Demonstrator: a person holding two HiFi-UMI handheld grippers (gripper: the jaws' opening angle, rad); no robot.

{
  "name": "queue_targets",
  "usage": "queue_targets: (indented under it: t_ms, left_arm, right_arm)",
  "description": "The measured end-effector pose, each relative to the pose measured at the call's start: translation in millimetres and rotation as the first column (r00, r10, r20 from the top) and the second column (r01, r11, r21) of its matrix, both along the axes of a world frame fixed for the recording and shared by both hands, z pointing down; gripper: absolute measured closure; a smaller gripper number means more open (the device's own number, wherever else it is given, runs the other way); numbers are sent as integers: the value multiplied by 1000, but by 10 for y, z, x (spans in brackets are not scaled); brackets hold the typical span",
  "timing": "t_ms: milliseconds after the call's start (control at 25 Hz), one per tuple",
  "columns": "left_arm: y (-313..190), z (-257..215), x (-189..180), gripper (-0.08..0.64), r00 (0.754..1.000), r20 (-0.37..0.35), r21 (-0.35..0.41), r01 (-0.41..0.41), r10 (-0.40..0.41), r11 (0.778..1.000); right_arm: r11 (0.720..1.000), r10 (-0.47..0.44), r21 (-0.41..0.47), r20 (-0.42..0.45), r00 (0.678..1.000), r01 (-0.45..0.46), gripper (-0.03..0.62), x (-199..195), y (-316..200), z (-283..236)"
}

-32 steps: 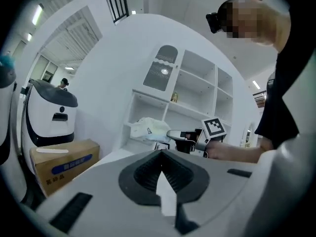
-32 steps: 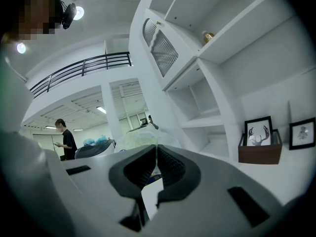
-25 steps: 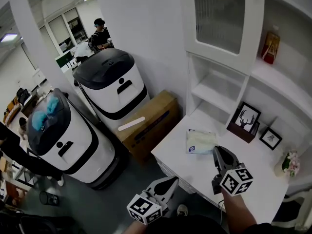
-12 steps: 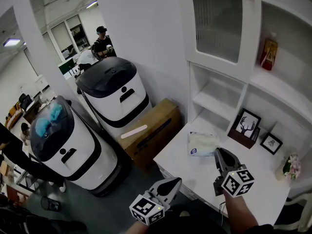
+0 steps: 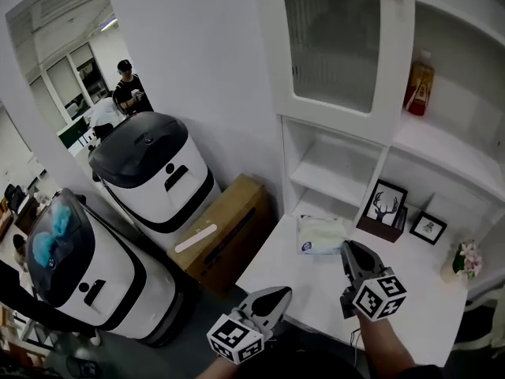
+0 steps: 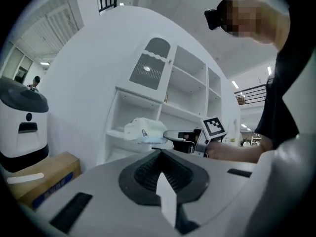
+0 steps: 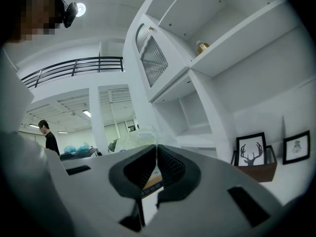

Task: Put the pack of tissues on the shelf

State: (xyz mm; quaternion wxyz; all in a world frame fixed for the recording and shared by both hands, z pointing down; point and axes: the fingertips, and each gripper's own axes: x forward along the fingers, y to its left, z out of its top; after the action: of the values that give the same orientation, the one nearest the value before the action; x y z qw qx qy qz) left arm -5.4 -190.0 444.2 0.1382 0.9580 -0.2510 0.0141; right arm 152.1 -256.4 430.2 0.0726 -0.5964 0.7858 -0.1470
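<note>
Nearest the person, the left gripper point(image 5: 272, 297), grey with a black-and-white marker cube, hangs off the front edge of the white desktop point(image 5: 309, 284). Its jaws are pressed together on nothing. Just ahead and over the desktop, the right gripper point(image 5: 349, 250) of the same make is likewise closed, its pads meeting in a thin line with nothing between them. Its tip points at the soft white pack of tissues point(image 5: 319, 234) with a blue label and sits just beside it (touching or not, I cannot tell). The pack lies flat on the desktop below the open white shelf board point(image 5: 335, 172), near a dark-framed stag picture point(image 5: 386, 204) against the back.

By my reading, the task has not begun: the pack has not been gripped or lifted, and the shelf board is bare. Left to do are opening the right jaws, closing them on the pack, and carrying it up onto the board.
</note>
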Motion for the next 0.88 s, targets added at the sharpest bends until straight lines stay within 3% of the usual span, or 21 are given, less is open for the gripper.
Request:
queue_targets:
  t_ms: [440,880]
  left_arm:
    - [-729,82,73,557,992,-7,-30,-128,128,991]
    - [-1230,111,139,557,971,-12,-29,-240,240,970]
  right_arm:
    - [993,122,-5,-17,992,-122,583,66,-572,-3]
    - [964,267,-5,-19,964,-267,583,293,-1000,-3]
